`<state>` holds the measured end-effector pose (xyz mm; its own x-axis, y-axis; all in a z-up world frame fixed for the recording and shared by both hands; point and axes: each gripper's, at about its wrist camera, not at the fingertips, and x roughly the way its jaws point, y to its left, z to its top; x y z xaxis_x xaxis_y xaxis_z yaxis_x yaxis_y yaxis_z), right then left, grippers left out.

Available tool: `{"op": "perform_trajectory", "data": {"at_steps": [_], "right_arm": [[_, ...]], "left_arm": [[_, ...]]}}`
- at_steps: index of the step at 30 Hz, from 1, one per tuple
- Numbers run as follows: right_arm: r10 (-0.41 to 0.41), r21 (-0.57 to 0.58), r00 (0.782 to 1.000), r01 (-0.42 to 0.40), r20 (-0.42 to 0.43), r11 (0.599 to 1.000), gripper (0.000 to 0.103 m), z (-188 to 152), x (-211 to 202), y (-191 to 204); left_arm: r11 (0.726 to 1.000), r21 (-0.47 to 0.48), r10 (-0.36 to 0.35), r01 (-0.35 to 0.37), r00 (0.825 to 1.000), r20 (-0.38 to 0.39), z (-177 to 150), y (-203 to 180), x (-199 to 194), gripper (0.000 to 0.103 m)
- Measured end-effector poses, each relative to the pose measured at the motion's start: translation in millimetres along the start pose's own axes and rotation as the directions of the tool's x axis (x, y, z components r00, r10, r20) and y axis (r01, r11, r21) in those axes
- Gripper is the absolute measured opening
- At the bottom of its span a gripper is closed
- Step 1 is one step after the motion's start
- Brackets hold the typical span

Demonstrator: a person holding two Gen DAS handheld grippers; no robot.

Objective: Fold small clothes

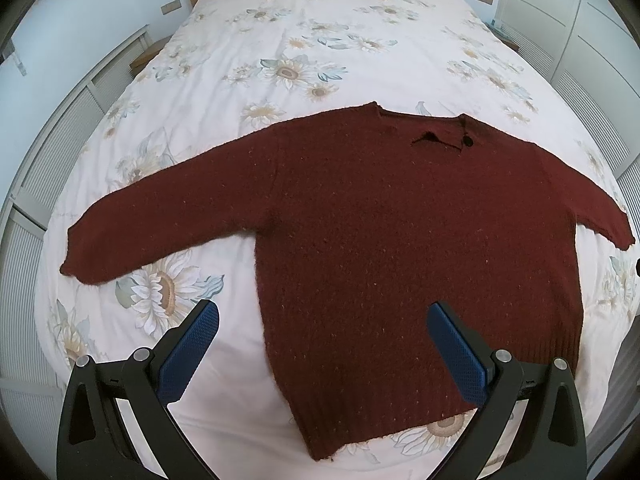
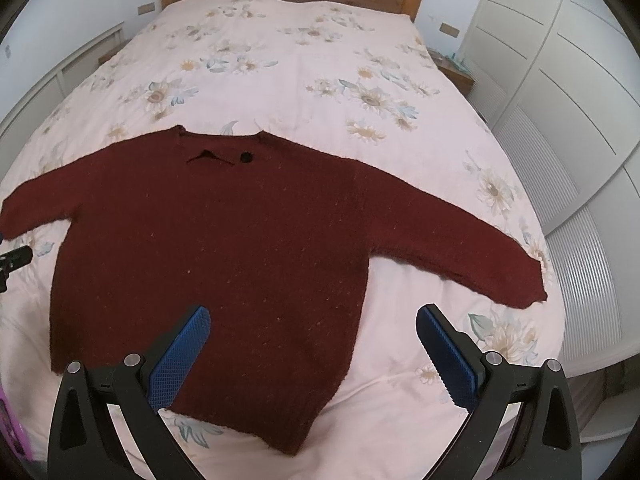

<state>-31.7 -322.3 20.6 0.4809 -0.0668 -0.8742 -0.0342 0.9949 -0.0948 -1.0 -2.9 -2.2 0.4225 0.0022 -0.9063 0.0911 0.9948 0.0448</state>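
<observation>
Nearest, left gripper [image 1: 322,322] and right gripper [image 2: 312,326] spread wide, empty, above sweater [image 1: 380,248] hem. Beyond, spread flat on bed [image 1: 320,20], sleeves out. Probably soft, limp knit; best pinched at cuffs or hem corners.

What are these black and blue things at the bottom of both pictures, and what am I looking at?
They are hand-held tongs; a person holds one in each hand. A small camera on each looks forward along its two blue fingers. One picture comes from the left tongs, the other from the right tongs. Both stand open and hold nothing. Before them a dark red sweater lies flat, sleeves spread, on a bed with a flowered cover. The rounded edges are lens distortion.
</observation>
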Motion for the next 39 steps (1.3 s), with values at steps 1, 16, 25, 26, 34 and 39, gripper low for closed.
{"op": "perform_trajectory", "data": {"at_steps": [1,16,25,26,34,39], "right_arm": [[-0.001,0.0,1.0,0.001,-0.001,1.0,0.103,-1,0,0],[-0.008,0.003,1.0,0.008,-0.014,1.0,0.103,-3,9,-2],[-0.005,-0.007,1.0,0.005,-0.023,1.0,0.103,-6,17,1],[-0.004,-0.006,1.0,0.004,-0.025,1.0,0.103,-6,18,1],[-0.01,0.016,1.0,0.01,-0.02,1.0,0.103,-3,24,-6],[-0.026,0.058,1.0,0.027,-0.011,0.998,0.103,1,33,-27]], "left_arm": [[1.0,0.001,-0.001,0.001,1.0,-0.001,0,0,0,0.102],[1.0,0.005,-0.007,0.007,1.0,-0.011,-5,0,7,0.102],[1.0,0.014,-0.001,0.002,1.0,-0.01,-6,-1,11,0.102],[1.0,0.014,0.0,0.0,1.0,-0.009,-5,-2,11,0.102],[1.0,0.022,-0.008,0.008,1.0,-0.007,-1,-3,14,0.102],[0.999,0.025,-0.03,0.03,1.0,-0.004,9,-5,19,0.102]]}}
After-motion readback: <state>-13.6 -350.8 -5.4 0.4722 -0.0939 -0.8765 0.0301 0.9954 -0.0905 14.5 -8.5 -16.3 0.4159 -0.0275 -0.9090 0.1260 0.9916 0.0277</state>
